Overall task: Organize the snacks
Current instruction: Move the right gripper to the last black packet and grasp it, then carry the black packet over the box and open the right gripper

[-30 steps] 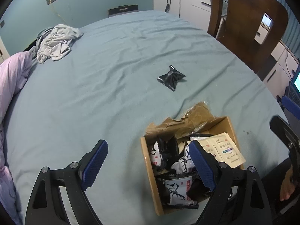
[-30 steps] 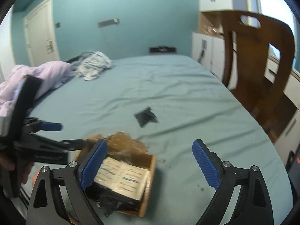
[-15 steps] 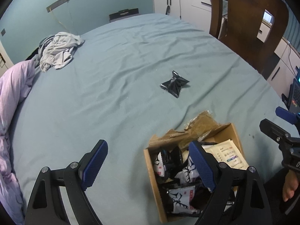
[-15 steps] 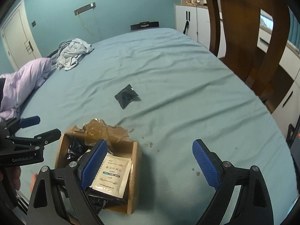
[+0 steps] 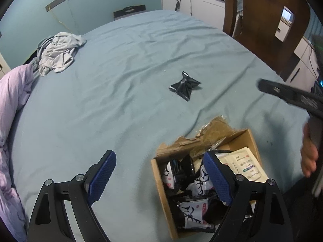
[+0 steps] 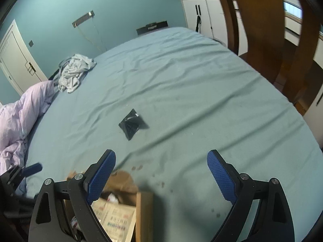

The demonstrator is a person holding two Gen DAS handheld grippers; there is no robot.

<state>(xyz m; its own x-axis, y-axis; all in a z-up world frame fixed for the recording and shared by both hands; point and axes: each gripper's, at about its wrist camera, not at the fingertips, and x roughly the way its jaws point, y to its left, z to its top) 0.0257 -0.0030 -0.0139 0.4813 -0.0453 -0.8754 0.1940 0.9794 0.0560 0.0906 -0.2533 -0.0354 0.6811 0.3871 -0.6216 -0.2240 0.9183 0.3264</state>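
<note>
On the blue-sheeted bed (image 5: 121,84), the left tongs (image 5: 159,173) hover spread wide and empty, their right finger over the open brown cardboard box (image 5: 159,173) of black-and-white snack packets (image 5: 191,211). A loose crumpled black foil snack packet (image 5: 184,85) lies well ahead of both tongs, apart from the box. The right tongs (image 6: 161,173) are likewise agape, holding nothing, the packet (image 6: 132,124) ahead, slightly left.

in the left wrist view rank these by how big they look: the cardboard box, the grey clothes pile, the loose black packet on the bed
1. cardboard box, though it lies nearest the camera, which inflates it
2. grey clothes pile
3. black packet, clearly smallest
</note>
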